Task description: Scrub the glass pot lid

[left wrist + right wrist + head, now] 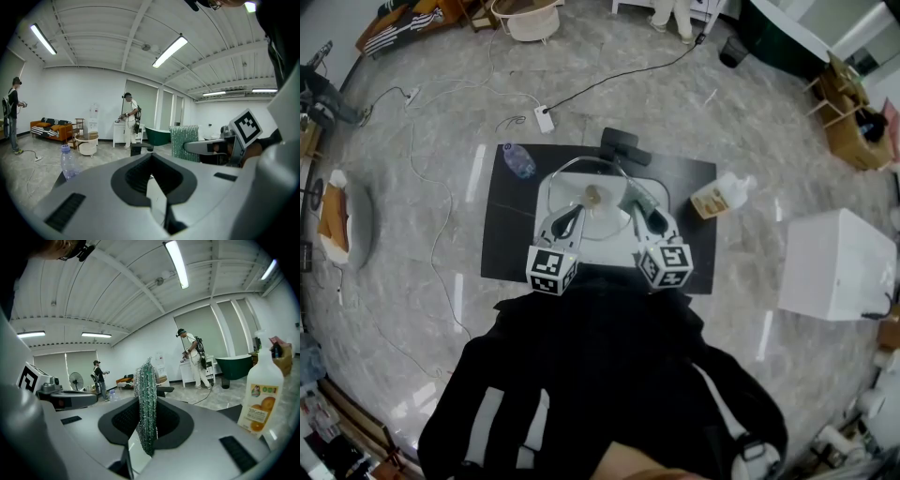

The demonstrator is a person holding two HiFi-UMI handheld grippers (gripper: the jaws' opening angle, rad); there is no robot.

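Note:
The round glass pot lid (598, 214) with its pale knob (593, 195) is held tilted over a white basin (547, 191) on a black mat (502, 246). My left gripper (572, 215) is shut on the lid's lower left edge; in the left gripper view the thin glass (157, 201) shows edge-on between the closed jaws of the left gripper (152, 182). My right gripper (636, 207) is at the lid's right side, shut on a green glittery scouring pad (147, 404) that stands up between the jaws of the right gripper (149, 423).
A clear water bottle (517, 161) lies at the mat's back left, and an orange-labelled detergent bottle (721, 195) at its right. A white box (836, 264) stands to the right. Cables and a power strip (544, 118) trail over the floor. People stand far off (131, 119).

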